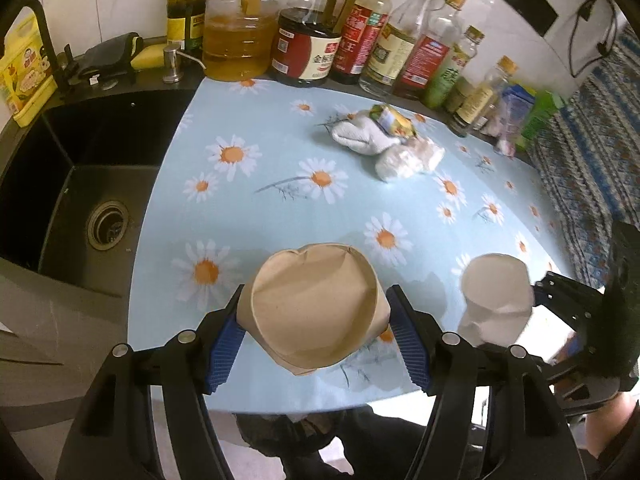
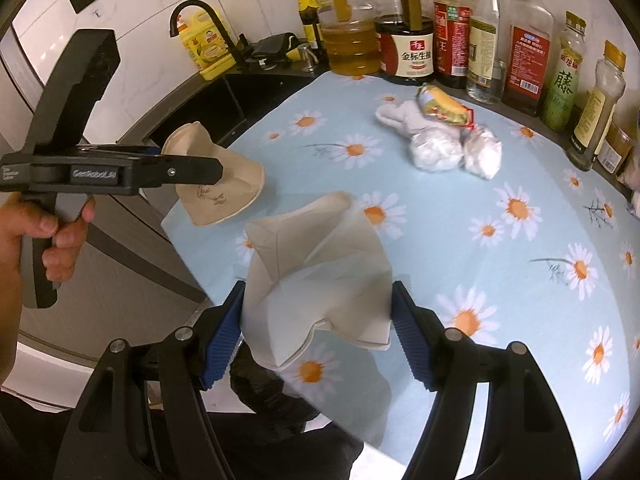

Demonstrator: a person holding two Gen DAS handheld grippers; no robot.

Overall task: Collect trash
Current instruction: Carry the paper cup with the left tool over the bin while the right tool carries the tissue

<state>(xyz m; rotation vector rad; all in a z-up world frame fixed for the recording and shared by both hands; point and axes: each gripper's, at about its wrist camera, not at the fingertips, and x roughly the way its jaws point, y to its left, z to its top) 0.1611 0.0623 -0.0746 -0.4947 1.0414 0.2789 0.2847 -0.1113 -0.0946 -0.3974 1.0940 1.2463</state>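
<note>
Left wrist view shows the brown paper cup pinched at its sides between the left gripper pads above the daisy-print counter; it looks light and easily crushed, so a gentle squeeze low on the wall should suit. Smaller and already crumpled, the white paper cup sits clamped in the right gripper. Wrapped trash waits near the bottles, soft and probably slippery.

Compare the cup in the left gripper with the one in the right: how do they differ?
Colour: the brown paper cup is tan kraft; the white paper cup is off-white. Shape: the brown paper cup keeps a roughly round rim, while the white paper cup is crumpled and creased. Shared: each is clamped between blue pads, left gripper, right gripper, above the daisy cloth.
</note>
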